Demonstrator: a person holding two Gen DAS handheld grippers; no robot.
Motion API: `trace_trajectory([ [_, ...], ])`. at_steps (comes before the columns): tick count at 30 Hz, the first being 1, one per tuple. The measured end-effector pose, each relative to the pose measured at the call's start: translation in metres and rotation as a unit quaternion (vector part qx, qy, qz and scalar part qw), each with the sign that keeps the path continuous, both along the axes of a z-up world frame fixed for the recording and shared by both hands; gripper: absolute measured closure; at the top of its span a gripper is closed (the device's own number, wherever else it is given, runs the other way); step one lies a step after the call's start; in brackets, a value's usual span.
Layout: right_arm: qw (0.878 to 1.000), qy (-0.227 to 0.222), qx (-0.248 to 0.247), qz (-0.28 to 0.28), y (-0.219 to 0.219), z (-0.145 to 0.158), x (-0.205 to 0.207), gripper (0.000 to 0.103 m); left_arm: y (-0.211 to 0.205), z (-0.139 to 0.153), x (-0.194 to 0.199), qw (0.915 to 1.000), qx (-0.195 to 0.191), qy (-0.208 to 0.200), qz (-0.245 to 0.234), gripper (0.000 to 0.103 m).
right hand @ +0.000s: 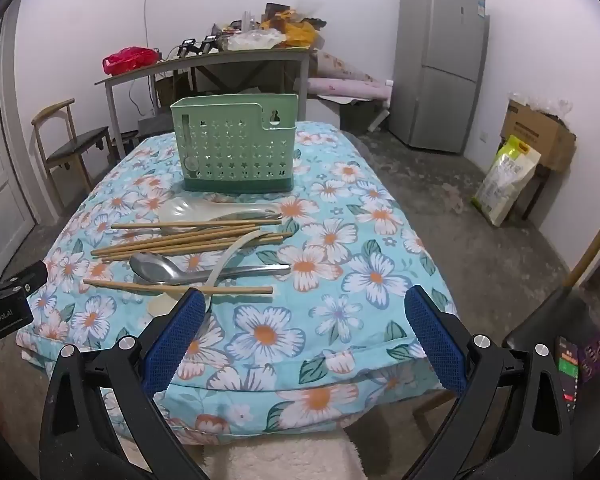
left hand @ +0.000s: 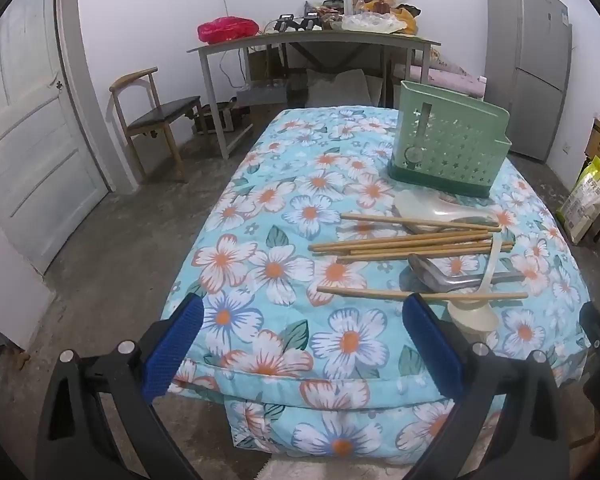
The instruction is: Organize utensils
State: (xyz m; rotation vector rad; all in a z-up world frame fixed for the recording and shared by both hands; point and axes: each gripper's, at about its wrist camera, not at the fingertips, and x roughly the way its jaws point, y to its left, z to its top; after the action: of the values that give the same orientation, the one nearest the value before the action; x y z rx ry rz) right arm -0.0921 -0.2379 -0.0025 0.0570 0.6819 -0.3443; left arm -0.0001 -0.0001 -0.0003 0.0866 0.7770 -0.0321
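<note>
I am holding both my left gripper point(left hand: 303, 330) and right gripper point(right hand: 306, 322) spread wide and empty over the flower-printed quilt's point(right hand: 340, 280) near edge. The loose wooden chopsticks point(right hand: 188, 240) are lying crosswise ahead, nearer my right gripper, before the green perforated plastic holder point(right hand: 236, 148).

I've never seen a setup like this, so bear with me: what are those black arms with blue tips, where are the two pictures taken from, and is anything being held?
They are hand-held grippers, one per hand, each with a camera looking along its fingers. One picture is from the left gripper, the other from the right gripper. Both are open and hold nothing. On the flowered quilt lie wooden chopsticks, a metal spoon, a cream spoon and a translucent rice paddle, before a green utensil holder.
</note>
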Motion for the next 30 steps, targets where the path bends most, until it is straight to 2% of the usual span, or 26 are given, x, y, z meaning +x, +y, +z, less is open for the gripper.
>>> trace_trajectory([
  [30,1.000,-0.007,-0.002,0.003,0.0027,0.0072,0.0022,0.008,0.0076,0.0000,0.0009,1.0000,0.004,0.002,0.002,0.006],
])
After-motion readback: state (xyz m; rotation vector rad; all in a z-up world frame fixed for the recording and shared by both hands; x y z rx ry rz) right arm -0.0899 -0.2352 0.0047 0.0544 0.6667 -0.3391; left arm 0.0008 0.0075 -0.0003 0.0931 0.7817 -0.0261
